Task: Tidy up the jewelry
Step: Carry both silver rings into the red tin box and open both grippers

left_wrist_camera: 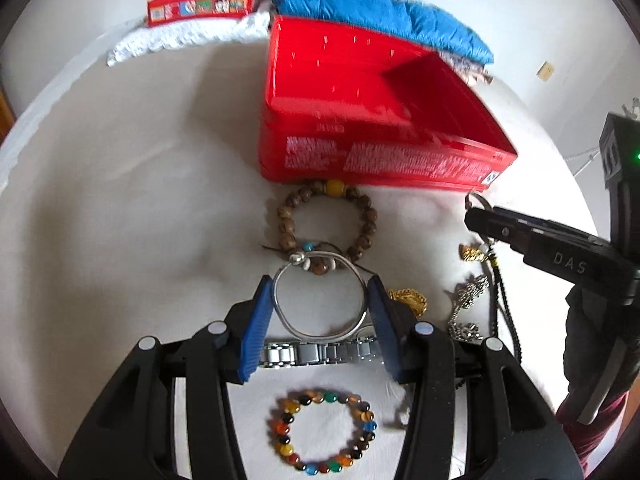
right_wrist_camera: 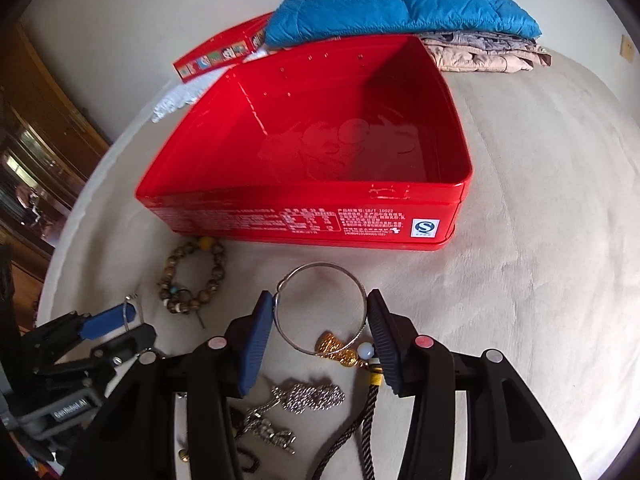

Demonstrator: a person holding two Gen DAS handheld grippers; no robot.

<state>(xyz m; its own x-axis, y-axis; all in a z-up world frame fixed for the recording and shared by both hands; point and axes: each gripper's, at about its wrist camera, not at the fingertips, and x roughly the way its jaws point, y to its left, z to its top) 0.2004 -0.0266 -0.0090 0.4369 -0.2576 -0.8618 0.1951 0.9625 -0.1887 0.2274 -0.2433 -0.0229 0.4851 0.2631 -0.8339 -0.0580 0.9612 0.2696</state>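
Note:
An open red tin box (left_wrist_camera: 372, 116) (right_wrist_camera: 320, 148) sits on the beige cloth, empty inside. My left gripper (left_wrist_camera: 320, 306) is shut on a silver bangle (left_wrist_camera: 320, 304), pads touching both sides. My right gripper (right_wrist_camera: 320, 312) is shut on another silver bangle (right_wrist_camera: 320, 308), held in front of the box. A brown wooden bead bracelet (left_wrist_camera: 328, 224) (right_wrist_camera: 192, 276) lies just before the box. A silver watch band (left_wrist_camera: 320, 352), a multicolour bead bracelet (left_wrist_camera: 324, 432), gold pendants (left_wrist_camera: 412, 300) (right_wrist_camera: 336, 346) and silver chains (left_wrist_camera: 466, 308) (right_wrist_camera: 304, 396) lie nearby.
A blue quilted jacket (left_wrist_camera: 380, 8) (right_wrist_camera: 400, 12) and folded fabric (right_wrist_camera: 484, 56) lie behind the box. The red lid (left_wrist_camera: 204, 2) (right_wrist_camera: 224, 52) rests on white lace (left_wrist_camera: 188, 38) at the back left. A black cord (right_wrist_camera: 368, 428) trails under the right gripper.

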